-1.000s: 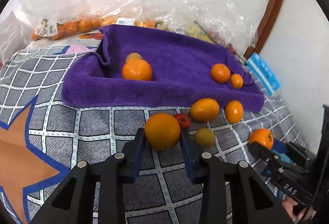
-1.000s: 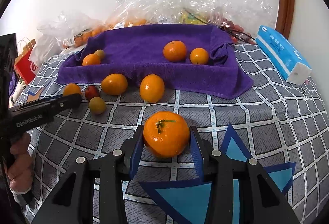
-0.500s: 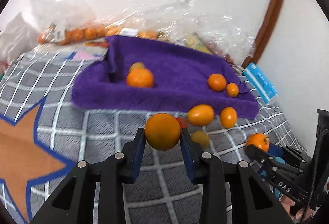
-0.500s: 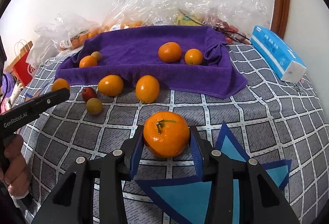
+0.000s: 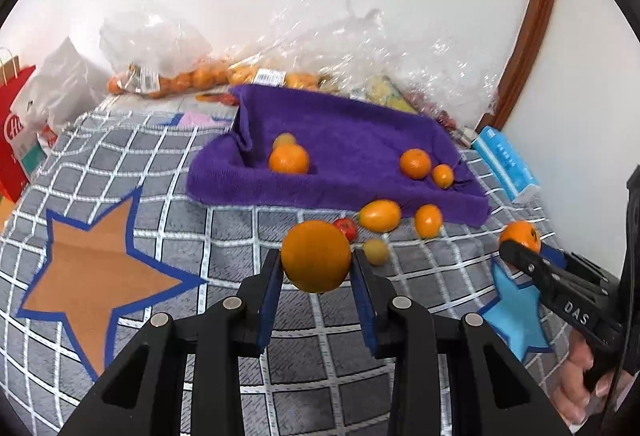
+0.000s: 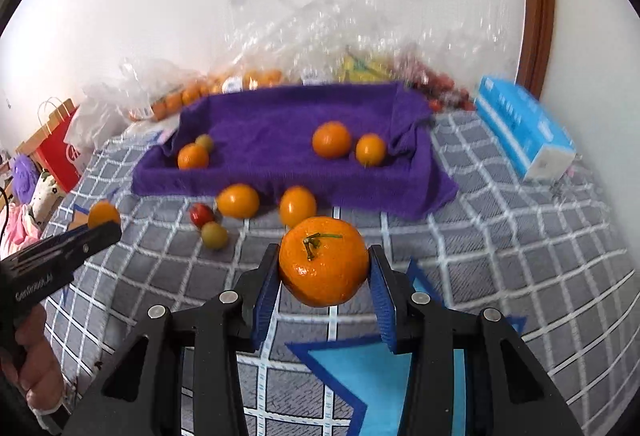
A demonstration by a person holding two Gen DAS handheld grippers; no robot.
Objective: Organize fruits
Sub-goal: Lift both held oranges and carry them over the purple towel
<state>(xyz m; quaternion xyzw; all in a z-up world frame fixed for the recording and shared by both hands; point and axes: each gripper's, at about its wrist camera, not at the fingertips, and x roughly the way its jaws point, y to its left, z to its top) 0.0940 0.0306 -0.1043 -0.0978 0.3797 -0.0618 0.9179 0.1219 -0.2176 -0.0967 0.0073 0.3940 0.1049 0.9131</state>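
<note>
My left gripper [image 5: 316,268] is shut on a smooth round orange [image 5: 316,256], held above the checked bedcover. My right gripper [image 6: 324,268] is shut on a stemmed mandarin [image 6: 323,262], also lifted off the cover; the same mandarin [image 5: 520,236] shows at the right edge of the left wrist view. Ahead lies a purple towel tray [image 5: 360,140] with several oranges inside, one near its left wall [image 5: 289,160] and two at the right [image 5: 416,164]. In front of the tray lie two oval oranges [image 5: 380,215], a small red fruit [image 5: 346,229] and a small greenish fruit [image 5: 376,252].
Clear plastic bags of fruit [image 5: 192,76] pile against the white wall behind the tray. A blue tissue pack [image 6: 524,132] lies at the right, a red paper bag [image 5: 16,140] at the left. The grey checked bedcover [image 5: 160,220] has star patches. A hand [image 5: 576,392] grips the right tool.
Both grippers have risen with their fruit, lifting the orange and the mandarin off the bedcover. The tray and loose fruits now sit lower and farther in both views.
</note>
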